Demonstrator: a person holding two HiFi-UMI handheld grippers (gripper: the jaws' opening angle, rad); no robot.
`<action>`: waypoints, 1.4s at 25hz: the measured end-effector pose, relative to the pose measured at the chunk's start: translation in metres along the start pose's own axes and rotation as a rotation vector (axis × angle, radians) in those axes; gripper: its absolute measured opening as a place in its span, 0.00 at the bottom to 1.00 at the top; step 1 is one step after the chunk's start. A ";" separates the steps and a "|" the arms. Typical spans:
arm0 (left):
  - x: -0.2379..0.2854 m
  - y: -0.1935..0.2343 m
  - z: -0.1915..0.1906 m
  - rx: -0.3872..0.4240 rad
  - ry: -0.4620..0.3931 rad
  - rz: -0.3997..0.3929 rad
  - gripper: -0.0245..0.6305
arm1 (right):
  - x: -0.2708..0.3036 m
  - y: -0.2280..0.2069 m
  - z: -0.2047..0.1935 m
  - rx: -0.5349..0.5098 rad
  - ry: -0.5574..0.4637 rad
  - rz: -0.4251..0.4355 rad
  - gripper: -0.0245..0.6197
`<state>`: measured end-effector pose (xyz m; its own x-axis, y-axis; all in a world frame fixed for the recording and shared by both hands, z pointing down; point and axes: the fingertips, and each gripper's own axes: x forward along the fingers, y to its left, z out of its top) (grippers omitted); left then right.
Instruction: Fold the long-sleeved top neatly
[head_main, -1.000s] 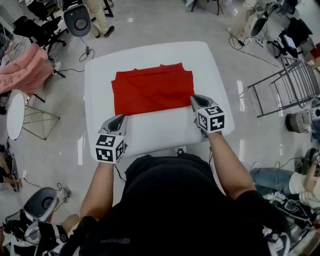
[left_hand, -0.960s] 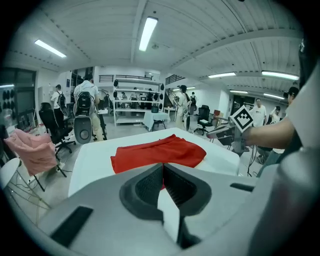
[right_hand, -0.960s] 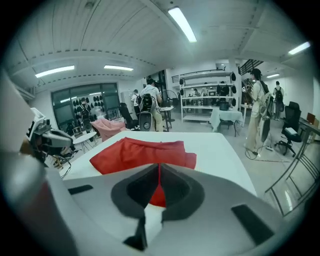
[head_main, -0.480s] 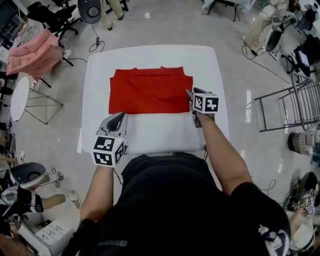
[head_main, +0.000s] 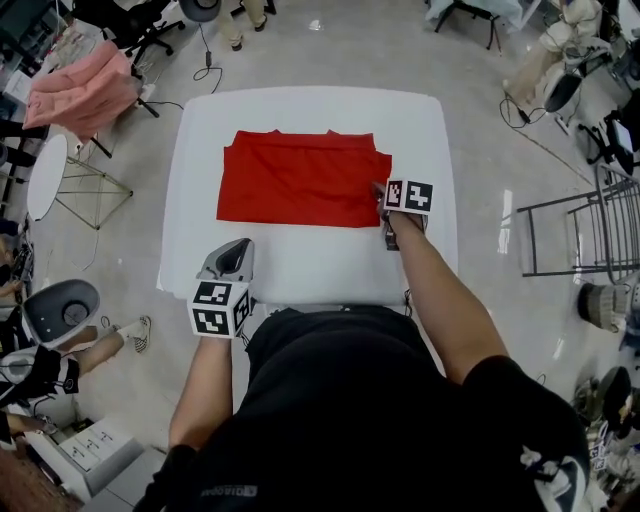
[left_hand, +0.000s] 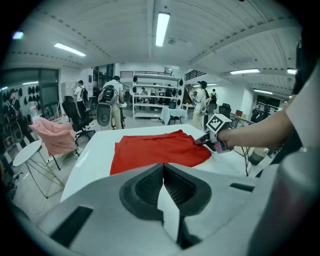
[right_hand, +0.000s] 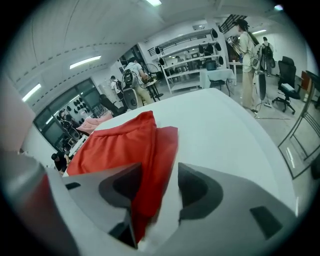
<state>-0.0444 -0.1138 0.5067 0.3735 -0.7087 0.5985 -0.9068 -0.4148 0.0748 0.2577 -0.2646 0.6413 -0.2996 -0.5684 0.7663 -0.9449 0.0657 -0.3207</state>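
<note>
Table (head_main: 300, 265) is the biggest thing here: white, with its near half bare. That bare half leaves room, I judge, to bring a fold toward the person.

The top (head_main: 300, 180) lies flat on the far half. It is red and already a broad rectangle, with its long edges running across the table and no sleeve hanging loose. It rests straight on the surface, and no box, basket or tray stands there to take it. By its width, at least one more fold seems due.

The right gripper (head_main: 384, 197) is at the top's near right corner. Its jaws have just been opening and now stand spread wide. In the right gripper view the cloth's layered edge runs between them, closer to the left jaw, and the pads do not press on it. Pointing steeply down at that edge, it looks placed to pinch the layers together and carry them over, though that is a guess.

The left gripper (head_main: 238, 250) is at the table's near left, apart from the top. Its jaws are pressed together with nothing between them. It points toward the cloth's left side and appears to be waiting for its turn to pin or lift that side.
</note>
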 end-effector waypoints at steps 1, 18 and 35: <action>-0.001 0.000 -0.002 -0.014 0.001 0.004 0.05 | -0.001 -0.001 0.002 -0.003 0.002 -0.005 0.39; -0.005 0.034 -0.015 -0.031 0.027 -0.004 0.05 | 0.013 0.007 0.004 0.118 0.011 0.095 0.13; -0.003 0.056 -0.014 0.010 0.020 -0.082 0.05 | -0.095 -0.009 0.080 -0.130 -0.107 -0.065 0.11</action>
<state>-0.0994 -0.1266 0.5203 0.4428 -0.6606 0.6062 -0.8711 -0.4771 0.1164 0.3052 -0.2764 0.5272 -0.2286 -0.6583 0.7173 -0.9729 0.1281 -0.1924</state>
